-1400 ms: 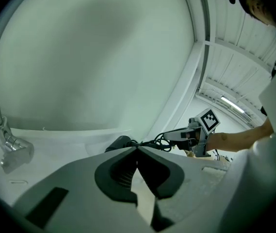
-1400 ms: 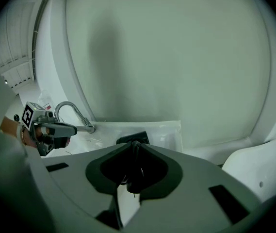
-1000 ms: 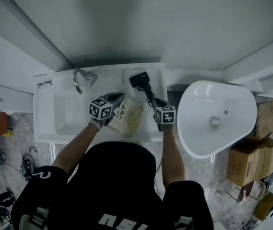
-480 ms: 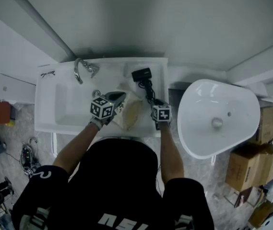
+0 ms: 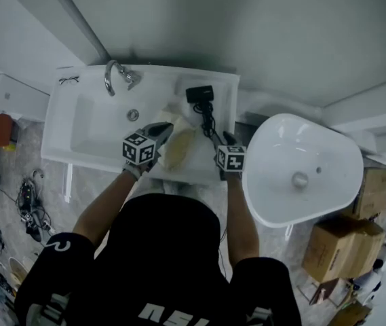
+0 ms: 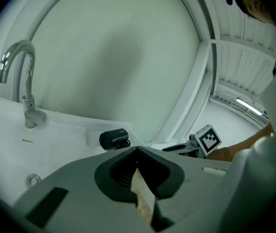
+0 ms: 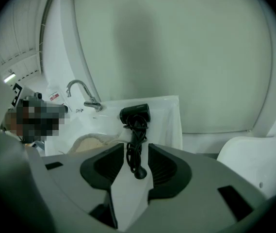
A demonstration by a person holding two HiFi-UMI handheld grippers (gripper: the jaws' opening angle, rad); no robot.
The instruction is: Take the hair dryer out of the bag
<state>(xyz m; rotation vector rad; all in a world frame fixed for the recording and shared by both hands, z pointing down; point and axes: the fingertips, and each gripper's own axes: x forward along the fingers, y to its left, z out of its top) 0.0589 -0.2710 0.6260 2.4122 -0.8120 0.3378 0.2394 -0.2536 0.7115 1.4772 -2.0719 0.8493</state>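
The black hair dryer lies on the white counter right of the sink bowl, its cord coiled along the handle. In the right gripper view the dryer points away, and its handle end lies between the jaws without touching the pads. My right gripper is opening. The beige bag sits on the counter left of the dryer. My left gripper is shut on a fold of the bag.
A chrome faucet stands behind the sink bowl. A large white oval basin sits right of the counter. Cardboard boxes stand on the floor at right. Glasses lie at the sink's back left.
My right gripper's jaws have spread and it has drawn back a little from the dryer's handle. My left gripper has shifted slightly left with the bag. The dryer stays on the counter.
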